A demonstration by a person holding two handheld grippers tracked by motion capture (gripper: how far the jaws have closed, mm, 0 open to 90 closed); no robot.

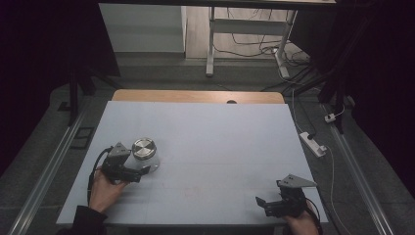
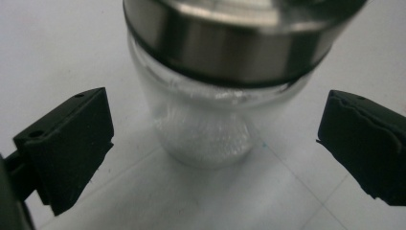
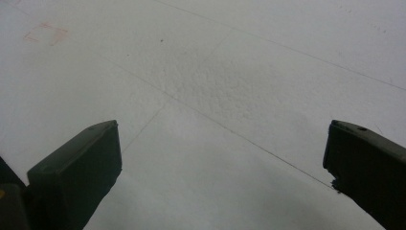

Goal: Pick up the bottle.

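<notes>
A clear glass jar [image 1: 145,155] with a brushed metal lid [image 1: 144,147] stands upright on the white table [image 1: 210,142], left of centre. My left gripper [image 1: 138,172] sits just in front of it, open. In the left gripper view the jar [image 2: 210,129] stands close ahead between the two black jaws, apart from both; the gripper [image 2: 215,148] holds nothing. My right gripper [image 1: 263,202] rests open near the table's front right corner. Its own view shows the gripper [image 3: 220,167] over bare white table surface [image 3: 215,86], jaws wide apart.
A wooden strip [image 1: 195,96] edges the table's far side. On the floor to the right lies a white power strip [image 1: 313,143] with cables. A white desk frame [image 1: 244,34] stands beyond the table. Rails run along both sides of the table.
</notes>
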